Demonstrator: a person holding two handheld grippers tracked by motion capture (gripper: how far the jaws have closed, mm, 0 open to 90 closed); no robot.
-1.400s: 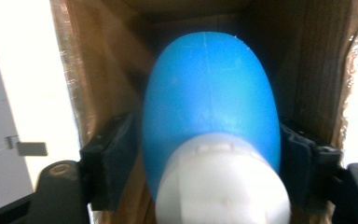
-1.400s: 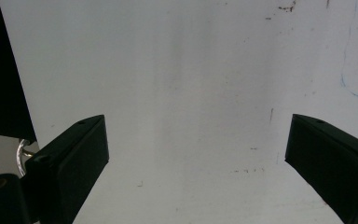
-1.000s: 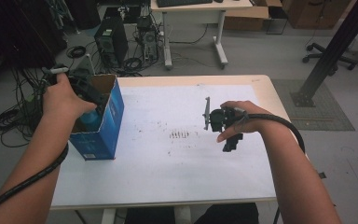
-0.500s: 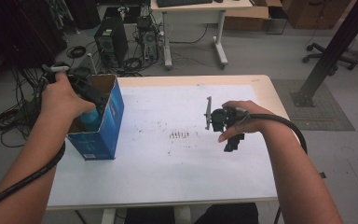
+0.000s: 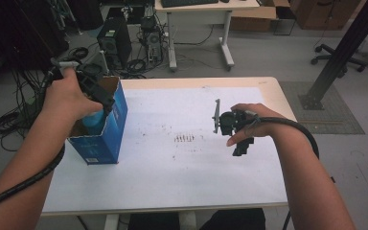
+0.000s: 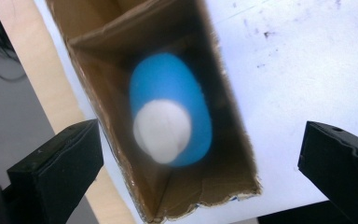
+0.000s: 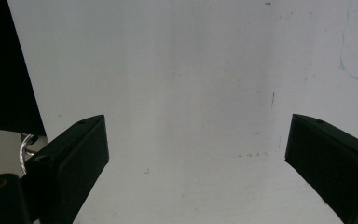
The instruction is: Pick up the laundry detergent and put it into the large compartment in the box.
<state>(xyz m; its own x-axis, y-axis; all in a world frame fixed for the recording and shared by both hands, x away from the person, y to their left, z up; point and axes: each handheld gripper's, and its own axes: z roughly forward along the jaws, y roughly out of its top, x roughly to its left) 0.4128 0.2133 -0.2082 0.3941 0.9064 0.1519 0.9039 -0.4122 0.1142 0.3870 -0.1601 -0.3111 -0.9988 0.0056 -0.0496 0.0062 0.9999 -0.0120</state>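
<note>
- The blue cardboard box [image 5: 106,125], open-topped, stands at the white-covered bench's [image 5: 172,182] nine o'clock; a blue bottle with white cap [image 6: 170,112] sits inside.
- Left claw [image 6: 200,154] hovers above, jaws wide, empty.
- Right claw [image 7: 196,154], three o'clock, gapes empty.
- Judgement: descend straight, centre jaws on the cap, avoid the walls.

White-topped table [image 5: 172,172], an open blue carton [image 5: 106,130] upright by its left edge.

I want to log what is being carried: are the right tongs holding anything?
No: in the right gripper view the right tongs stand wide open over the bare white table, with nothing between the jaws.
</note>
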